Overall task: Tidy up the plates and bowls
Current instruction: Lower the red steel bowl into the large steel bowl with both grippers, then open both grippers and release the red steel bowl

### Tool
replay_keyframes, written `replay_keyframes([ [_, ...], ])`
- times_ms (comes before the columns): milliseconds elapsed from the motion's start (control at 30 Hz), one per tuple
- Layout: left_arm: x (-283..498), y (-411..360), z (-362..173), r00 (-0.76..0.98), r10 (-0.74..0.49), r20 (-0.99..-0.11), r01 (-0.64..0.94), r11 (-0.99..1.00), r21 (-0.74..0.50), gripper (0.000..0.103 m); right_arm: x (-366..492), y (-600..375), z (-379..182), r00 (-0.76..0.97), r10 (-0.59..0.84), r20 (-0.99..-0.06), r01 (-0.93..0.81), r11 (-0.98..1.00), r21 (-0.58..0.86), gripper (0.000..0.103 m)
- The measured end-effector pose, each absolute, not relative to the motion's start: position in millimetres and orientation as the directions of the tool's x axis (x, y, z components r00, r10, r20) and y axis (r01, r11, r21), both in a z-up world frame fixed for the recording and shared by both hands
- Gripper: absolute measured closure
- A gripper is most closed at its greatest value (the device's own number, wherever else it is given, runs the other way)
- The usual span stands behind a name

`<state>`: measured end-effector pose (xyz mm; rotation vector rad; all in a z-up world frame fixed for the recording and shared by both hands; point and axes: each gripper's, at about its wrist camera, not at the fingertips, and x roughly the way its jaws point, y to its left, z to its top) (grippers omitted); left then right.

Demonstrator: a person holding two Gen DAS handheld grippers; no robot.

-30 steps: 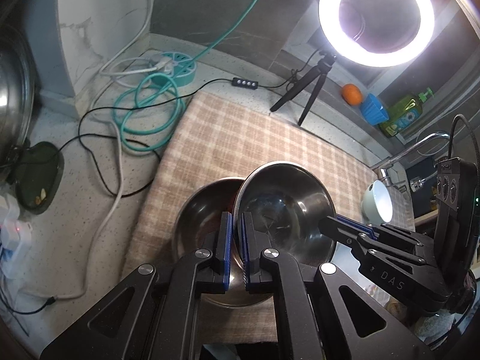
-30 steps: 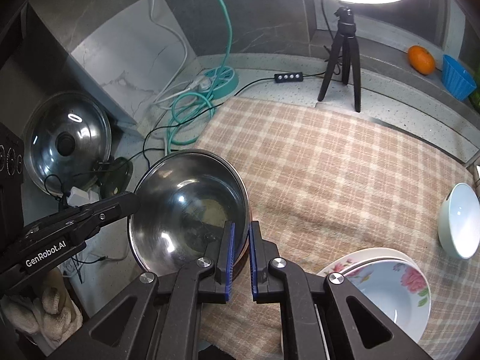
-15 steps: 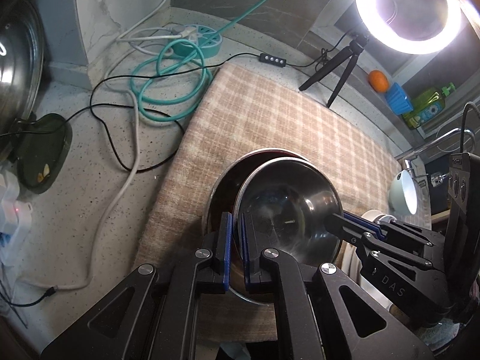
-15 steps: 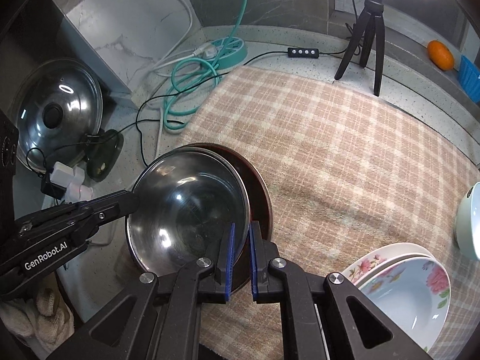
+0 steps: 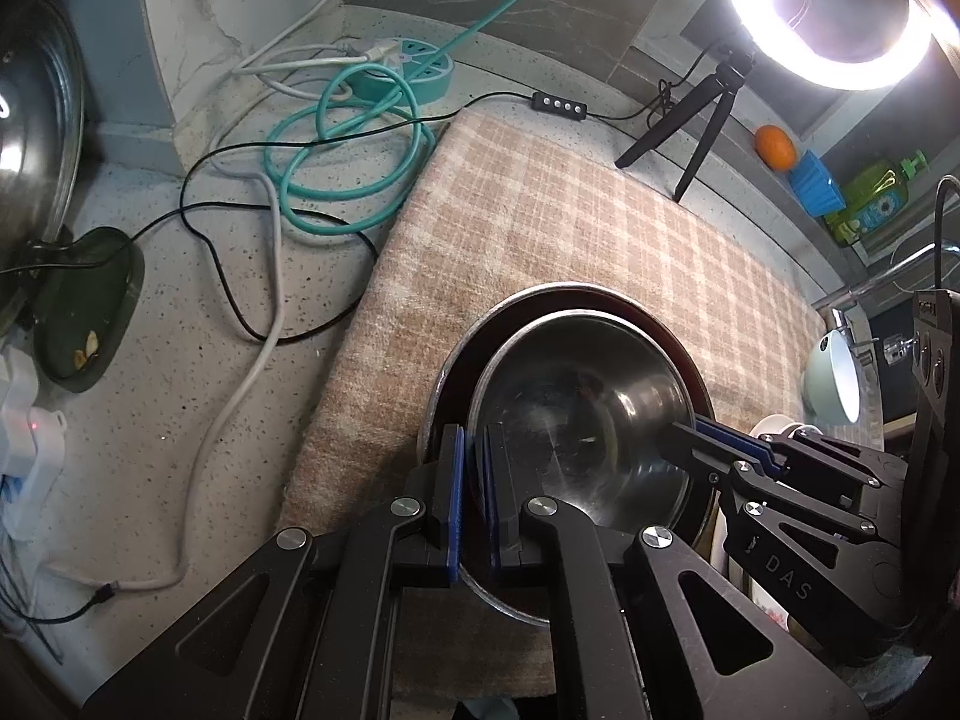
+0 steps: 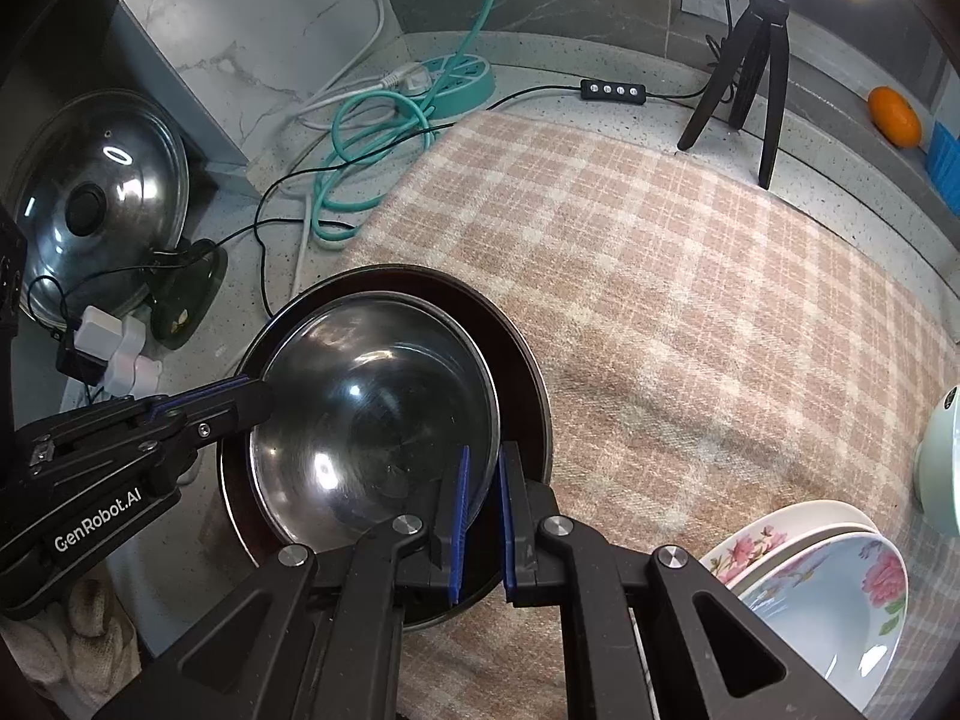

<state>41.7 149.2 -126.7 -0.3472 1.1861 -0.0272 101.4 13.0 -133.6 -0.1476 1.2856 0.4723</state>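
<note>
A small steel bowl [image 5: 576,408] [image 6: 372,414] sits inside a larger steel bowl [image 5: 600,300] [image 6: 522,372] on the checked cloth. My left gripper [image 5: 474,450] is shut on the small bowl's left rim; it also shows in the right wrist view [image 6: 252,396]. My right gripper [image 6: 483,468] is shut on the opposite rim; it also shows in the left wrist view [image 5: 690,426]. Stacked floral plates [image 6: 822,588] lie at the right. A pale green bowl [image 5: 837,378] [image 6: 939,456] lies on its side at the far right.
The checked cloth [image 6: 690,276] covers the speckled counter [image 5: 168,372]. Cables and a teal power strip [image 5: 420,69] lie at the back left. A ring-light tripod [image 6: 756,54] stands at the back. A pot lid [image 6: 96,204] leans at the left. An orange [image 6: 894,117] sits at the back.
Both grippers have lowered the small steel bowl into the larger steel bowl; a second ago it was held tilted above and beside it.
</note>
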Motion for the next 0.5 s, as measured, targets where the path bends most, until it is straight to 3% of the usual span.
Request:
replay_keyframes([
  [500,42.3,151.2,-115.1,0.401,-0.194,-0.895,-0.156,0.949,-0.276,0.090,97.0,9.7,-123.7,0.223,0.279,-0.934,-0.438,0.885,0.160,0.085],
])
